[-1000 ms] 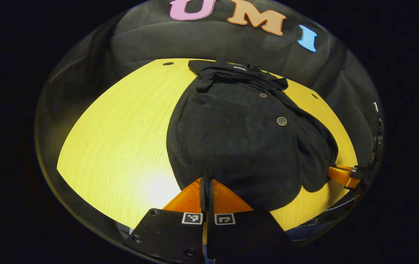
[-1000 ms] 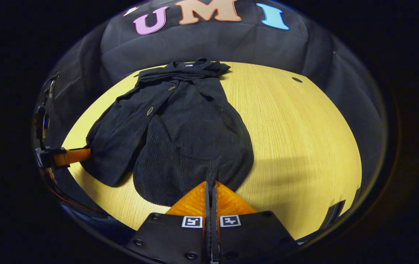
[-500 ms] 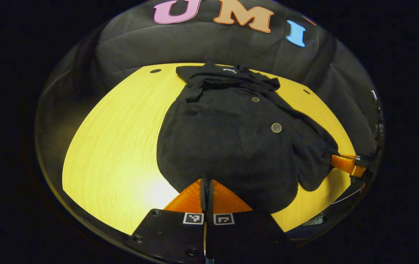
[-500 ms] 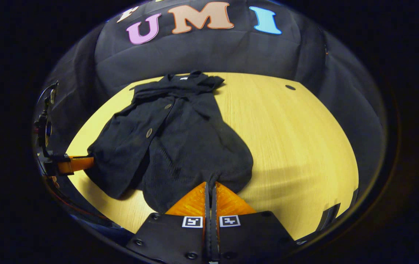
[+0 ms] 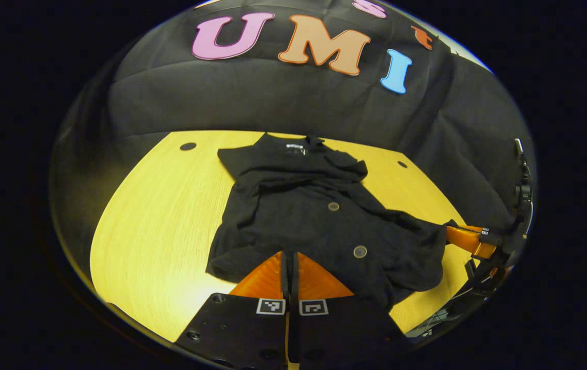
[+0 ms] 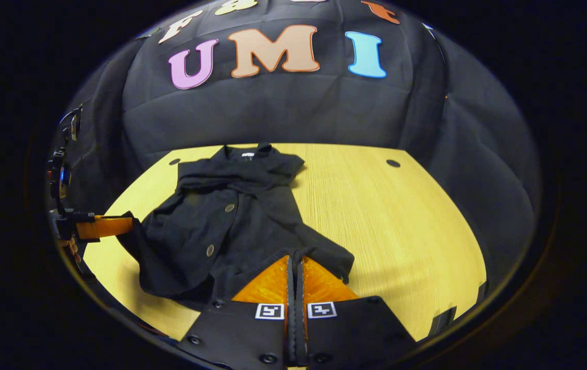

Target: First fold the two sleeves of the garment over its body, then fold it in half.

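Black buttoned shirt (image 5: 319, 226) lies on yellow wooden table (image 5: 159, 216), collar at table's far edge, near black cloth wall (image 5: 272, 103). Fabric rumpled; two buttons visible along placket. Hem raised off table at both near corners. Left gripper (image 5: 289, 255): fingers closed, pinching hem corner. Right gripper (image 6: 296, 258): fingers closed, pinching opposite hem corner. Sleeves lie folded over body.
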A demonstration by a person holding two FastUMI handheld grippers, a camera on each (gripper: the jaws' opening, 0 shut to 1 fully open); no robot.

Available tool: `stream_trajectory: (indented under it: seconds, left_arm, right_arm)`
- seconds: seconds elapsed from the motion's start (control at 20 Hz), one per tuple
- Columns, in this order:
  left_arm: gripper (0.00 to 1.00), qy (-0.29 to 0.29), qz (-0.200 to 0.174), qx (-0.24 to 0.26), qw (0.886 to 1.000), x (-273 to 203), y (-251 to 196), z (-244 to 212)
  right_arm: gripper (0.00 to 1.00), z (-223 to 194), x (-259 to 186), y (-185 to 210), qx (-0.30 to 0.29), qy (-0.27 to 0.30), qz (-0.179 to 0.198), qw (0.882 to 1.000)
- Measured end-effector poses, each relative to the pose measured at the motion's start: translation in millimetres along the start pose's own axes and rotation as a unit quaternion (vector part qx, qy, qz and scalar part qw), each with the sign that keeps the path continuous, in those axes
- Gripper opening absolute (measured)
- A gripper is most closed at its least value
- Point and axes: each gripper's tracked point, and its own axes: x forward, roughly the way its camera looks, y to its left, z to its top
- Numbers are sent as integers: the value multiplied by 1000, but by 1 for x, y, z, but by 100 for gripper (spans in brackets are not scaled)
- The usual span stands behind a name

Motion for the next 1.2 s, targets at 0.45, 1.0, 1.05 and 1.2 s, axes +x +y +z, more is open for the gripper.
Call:
stream_trajectory:
  seconds: [0.45,1.0,1.05,1.2]
  left_arm:
    - [0,-72,-1,2,997,29,15,101]
    - [0,-124,72,-22,989,107,55,208]
    - [0,-123,78,-22,989,117,59,213]
    - [0,-123,96,-20,988,146,75,223]
  right_arm:
    - [2,90,26,15,-27,-49,13,998]
    - [2,224,126,-4,8,-83,62,995]
    - [2,234,136,-3,9,-84,66,994]
    - [2,260,173,-2,3,-87,70,994]
